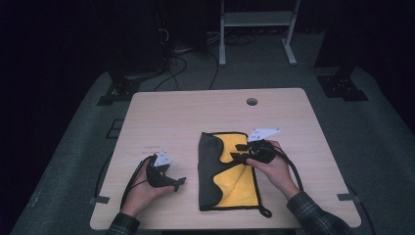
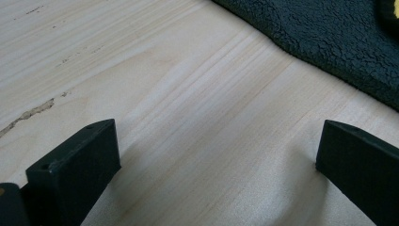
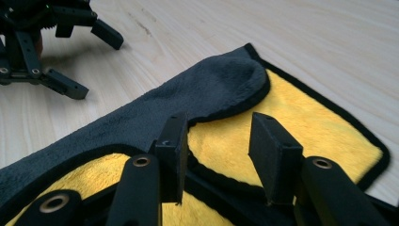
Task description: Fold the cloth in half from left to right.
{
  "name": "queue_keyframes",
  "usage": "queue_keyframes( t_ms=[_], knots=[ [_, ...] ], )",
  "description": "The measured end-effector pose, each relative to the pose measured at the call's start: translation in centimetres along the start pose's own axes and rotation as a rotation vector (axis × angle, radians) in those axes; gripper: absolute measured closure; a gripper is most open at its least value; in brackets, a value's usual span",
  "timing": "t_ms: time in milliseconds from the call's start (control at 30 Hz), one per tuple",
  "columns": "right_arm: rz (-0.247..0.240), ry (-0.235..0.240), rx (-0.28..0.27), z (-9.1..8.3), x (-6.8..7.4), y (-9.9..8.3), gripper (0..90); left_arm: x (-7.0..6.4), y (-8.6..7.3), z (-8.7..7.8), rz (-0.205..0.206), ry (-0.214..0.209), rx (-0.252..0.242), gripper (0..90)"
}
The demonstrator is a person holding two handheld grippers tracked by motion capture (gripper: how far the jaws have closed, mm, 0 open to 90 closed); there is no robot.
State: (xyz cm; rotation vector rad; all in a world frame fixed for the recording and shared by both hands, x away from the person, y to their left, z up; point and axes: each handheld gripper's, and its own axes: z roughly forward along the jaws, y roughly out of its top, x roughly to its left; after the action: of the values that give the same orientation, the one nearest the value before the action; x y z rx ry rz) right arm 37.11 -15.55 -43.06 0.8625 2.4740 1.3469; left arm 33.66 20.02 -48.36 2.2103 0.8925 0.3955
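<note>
A yellow and dark grey microfibre cloth (image 1: 226, 171) lies partly folded on the bench (image 1: 171, 112), right of centre; it looks soft, light and limp, likely to sag unless pinched at its bound black edge; the right claw (image 3: 219, 155) hovers half open over it, gripping nothing; the left claw (image 2: 211, 165) rests wide open, empty, beside the cloth's grey flap.

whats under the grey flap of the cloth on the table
The grey flap is folded over the yellow side of the cloth, which shows beside its edge. The right gripper hovers open above that edge. What lies directly beneath the flap is covered.
</note>
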Motion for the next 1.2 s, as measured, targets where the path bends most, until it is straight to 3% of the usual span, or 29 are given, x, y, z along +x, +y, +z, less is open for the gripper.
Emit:
queue_keyframes(
  t_ms=[367,533,733,833,867,1033,1200],
  knots=[
    [-0.037,0.041,0.094,4.7,1.3,-0.2,56.4,0.0,0.0,0.0,-0.002,0.000,0.000,0.0],
    [-0.048,0.026,0.123,6.0,1.7,-0.6,56.0,0.0,0.0,0.0,0.002,0.001,0.002,0.0],
    [-0.069,-0.003,0.138,6.5,2.0,-1.1,58.1,0.0,0.0,0.0,0.003,0.001,0.001,0.0],
    [-0.080,-0.028,0.139,6.5,2.2,-1.1,62.3,0.0,0.0,0.0,0.003,0.001,0.002,0.0],
    [-0.078,-0.049,0.137,6.5,2.3,-1.1,67.8,0.0,0.0,0.0,0.003,0.001,0.002,0.0],
    [-0.068,-0.052,0.122,6.2,2.2,-1.0,84.4,0.0,0.0,0.0,0.003,0.001,0.002,0.0],
    [-0.045,-0.044,0.102,5.3,1.6,-0.1,85.6,0.0,0.0,0.0,-0.003,0.001,-0.001,0.0]
  ],
)
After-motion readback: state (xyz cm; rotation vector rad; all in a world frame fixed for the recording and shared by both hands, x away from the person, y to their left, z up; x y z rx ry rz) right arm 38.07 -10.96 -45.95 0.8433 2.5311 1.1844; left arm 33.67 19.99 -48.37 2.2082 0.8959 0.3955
